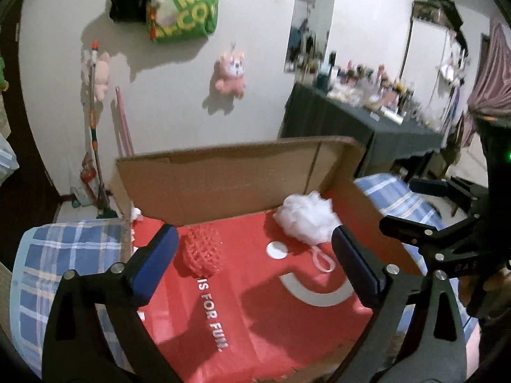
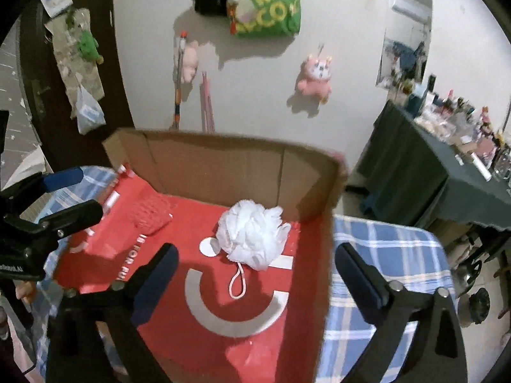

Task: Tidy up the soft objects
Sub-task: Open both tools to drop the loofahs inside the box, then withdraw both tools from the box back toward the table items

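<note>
A cardboard box with a red printed floor lies open on a blue plaid cloth. Inside it lie a red mesh scrubber at the left and a white bath pouf with a pink loop at the right. Both show in the right wrist view too: the scrubber and the pouf, inside the box. My left gripper is open and empty above the box floor, near the scrubber. My right gripper is open and empty above the box's right side, just in front of the pouf.
The plaid cloth spreads right of the box. A dark-draped table with several bottles stands at the right. Plush toys and a green bag hang on the wall. Broom handles lean at the left.
</note>
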A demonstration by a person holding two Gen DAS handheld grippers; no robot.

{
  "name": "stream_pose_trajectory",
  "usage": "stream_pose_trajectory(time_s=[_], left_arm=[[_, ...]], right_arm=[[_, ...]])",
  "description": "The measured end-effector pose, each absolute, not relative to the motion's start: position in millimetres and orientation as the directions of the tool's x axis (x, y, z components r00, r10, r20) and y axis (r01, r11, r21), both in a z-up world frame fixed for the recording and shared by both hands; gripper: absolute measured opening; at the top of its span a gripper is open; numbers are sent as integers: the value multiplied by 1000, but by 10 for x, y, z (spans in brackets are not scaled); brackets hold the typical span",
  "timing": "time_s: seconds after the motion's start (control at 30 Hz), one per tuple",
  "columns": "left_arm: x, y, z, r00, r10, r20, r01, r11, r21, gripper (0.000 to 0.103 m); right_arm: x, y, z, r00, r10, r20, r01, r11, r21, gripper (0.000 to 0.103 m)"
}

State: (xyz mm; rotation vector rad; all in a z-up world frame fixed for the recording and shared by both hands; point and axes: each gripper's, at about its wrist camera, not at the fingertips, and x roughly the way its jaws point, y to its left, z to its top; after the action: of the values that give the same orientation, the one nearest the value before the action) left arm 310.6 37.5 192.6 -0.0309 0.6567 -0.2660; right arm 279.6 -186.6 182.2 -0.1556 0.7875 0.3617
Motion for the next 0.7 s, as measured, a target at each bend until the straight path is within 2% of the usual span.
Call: stream_pose_trajectory(time_s=[0.1,0.27,0.4,0.7], left_arm=[[2814,367,2118,797,-267,-543,241,963,-119,99],[2244,306,2375,866,-239,-439,238,970,-58,103],[1893,292,2450,886,-246,-392,244,968,-55,103],[984,224,2419,940,-214,-267,217,976,-19,103]], right_arm=[[2543,-1979,2036,689,270,-672,-363,932,2,103],[2050,-2178,2338,758,279,-589,-340,940,8,103],[1629,-2269,2513,810,276,-518,-328,945,-10,103],[667,-2427,2530,864,301,-403,-331,944,-4,103]])
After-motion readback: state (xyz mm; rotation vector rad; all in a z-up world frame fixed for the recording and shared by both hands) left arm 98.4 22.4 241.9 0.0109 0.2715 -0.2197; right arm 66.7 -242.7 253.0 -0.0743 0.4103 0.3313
